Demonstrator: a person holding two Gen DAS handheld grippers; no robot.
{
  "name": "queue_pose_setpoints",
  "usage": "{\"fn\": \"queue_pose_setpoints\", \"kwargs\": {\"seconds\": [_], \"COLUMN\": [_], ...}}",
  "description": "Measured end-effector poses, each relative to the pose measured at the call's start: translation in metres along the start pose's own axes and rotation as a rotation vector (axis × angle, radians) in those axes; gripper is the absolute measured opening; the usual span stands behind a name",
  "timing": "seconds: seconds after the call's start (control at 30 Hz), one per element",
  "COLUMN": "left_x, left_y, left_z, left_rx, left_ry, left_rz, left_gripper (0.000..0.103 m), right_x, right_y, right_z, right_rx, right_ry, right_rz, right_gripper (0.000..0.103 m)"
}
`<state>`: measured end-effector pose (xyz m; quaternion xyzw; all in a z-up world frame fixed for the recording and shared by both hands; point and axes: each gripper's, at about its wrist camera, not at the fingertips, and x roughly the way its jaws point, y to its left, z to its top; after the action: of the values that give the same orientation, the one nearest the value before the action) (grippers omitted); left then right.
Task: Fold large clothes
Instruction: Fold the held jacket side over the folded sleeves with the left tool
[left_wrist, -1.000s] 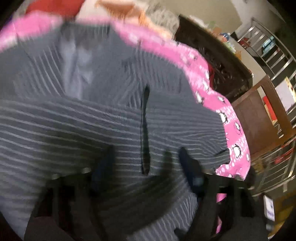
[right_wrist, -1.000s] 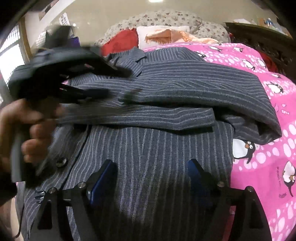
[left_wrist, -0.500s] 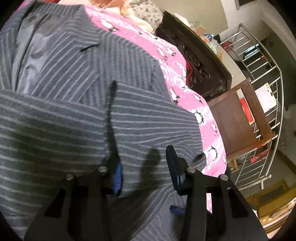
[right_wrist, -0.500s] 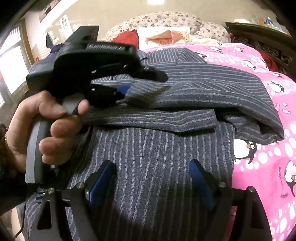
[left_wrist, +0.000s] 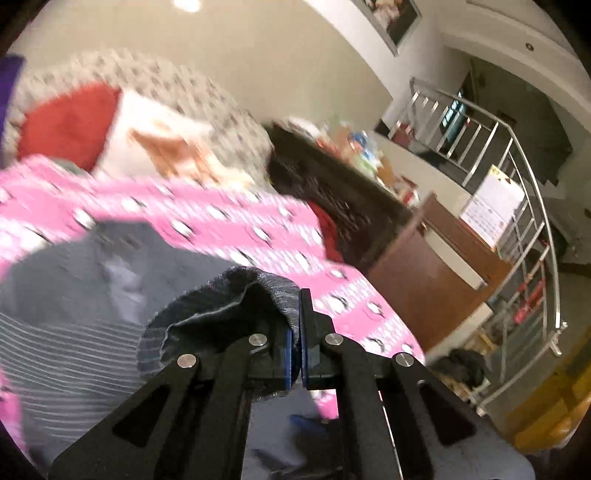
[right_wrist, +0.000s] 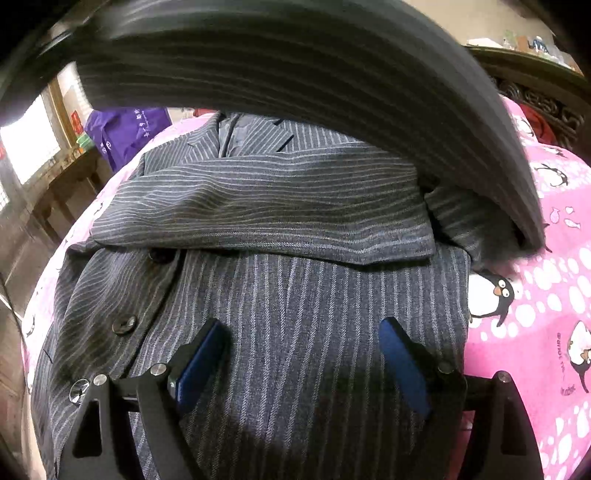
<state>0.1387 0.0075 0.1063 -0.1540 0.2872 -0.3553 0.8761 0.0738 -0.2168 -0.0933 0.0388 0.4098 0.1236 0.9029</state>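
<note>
- Left gripper (left_wrist: 294, 334): jaws clamped on a raised fold of the grey pinstriped wool suit jacket (right_wrist: 295, 288).
- Right gripper (right_wrist: 301, 360): jaws wide apart, empty, over the jacket's near front panel.

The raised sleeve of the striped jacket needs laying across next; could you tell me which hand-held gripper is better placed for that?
Left hand-held gripper: it is shut on the sleeve. The right hand-held gripper is open over the jacket, holding nothing.

Beige walls, a steel stair railing (left_wrist: 517, 206), a dark carved cabinet (left_wrist: 332, 184) and a bright window (right_wrist: 26, 144)
</note>
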Motion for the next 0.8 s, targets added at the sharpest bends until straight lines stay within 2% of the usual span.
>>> {"fn": "queue_pose_setpoints", "kwargs": {"seconds": [0.1, 0.17, 0.2, 0.23, 0.3, 0.33, 0.37, 0.43, 0.53, 0.63, 0.7, 0.73, 0.77, 0.8], "left_x": [-0.032, -0.039, -0.038, -0.033, -0.027, -0.025, -0.025, -0.035, -0.037, -0.030, -0.036, -0.041, -0.044, -0.053], "left_y": [0.039, 0.076, 0.094, 0.122, 0.154, 0.165, 0.170, 0.166, 0.150, 0.150, 0.151, 0.155, 0.153, 0.158], "left_z": [0.005, -0.003, -0.011, -0.027, -0.061, -0.078, -0.092, -0.114, -0.125, -0.122, -0.116, -0.112, -0.104, -0.103], "left_rx": [0.008, 0.005, -0.031, -0.082, -0.149, -0.189, -0.230, -0.282, -0.277, -0.239, -0.245, -0.255, -0.263, -0.264], "left_ry": [-0.014, -0.004, 0.012, 0.059, 0.129, 0.162, 0.173, 0.153, 0.163, 0.206, 0.195, 0.172, 0.142, 0.130], "left_rz": [0.108, 0.191, 0.205, 0.254, 0.350, 0.365, 0.357, 0.290, 0.261, 0.364, 0.441, 0.470, 0.478, 0.469], "left_gripper": [0.002, 0.002, 0.002, 0.002, 0.002, 0.002, 0.002, 0.002, 0.002, 0.011, 0.011, 0.017, 0.035, 0.043], "right_x": [0.000, 0.000, 0.000, 0.000, 0.000, 0.000, 0.000, -0.002, -0.001, -0.001, -0.001, -0.001, -0.001, 0.000], "right_y": [0.000, 0.000, 0.000, -0.001, -0.001, -0.001, -0.001, -0.002, -0.002, -0.004, -0.004, -0.002, -0.003, -0.001], "right_z": [0.000, 0.001, 0.001, 0.001, 0.001, 0.001, 0.001, 0.001, 0.001, 0.002, 0.001, 0.001, 0.001, 0.001], "right_rx": [-0.001, -0.001, 0.000, 0.001, 0.001, 0.002, 0.003, 0.005, 0.003, 0.004, 0.005, 0.005, 0.005, 0.004], "right_ry": [0.000, 0.000, 0.000, 0.001, 0.001, 0.001, 0.000, -0.001, 0.002, 0.003, 0.001, 0.000, 0.000, 0.001], "right_rz": [-0.002, -0.001, 0.001, 0.000, 0.001, 0.001, 0.003, 0.005, 0.005, 0.008, 0.010, 0.010, 0.010, 0.009], "right_gripper": [0.084, 0.084, 0.084, 0.085, 0.085, 0.085, 0.085, 0.085, 0.086, 0.086, 0.086, 0.086, 0.086, 0.086]}}
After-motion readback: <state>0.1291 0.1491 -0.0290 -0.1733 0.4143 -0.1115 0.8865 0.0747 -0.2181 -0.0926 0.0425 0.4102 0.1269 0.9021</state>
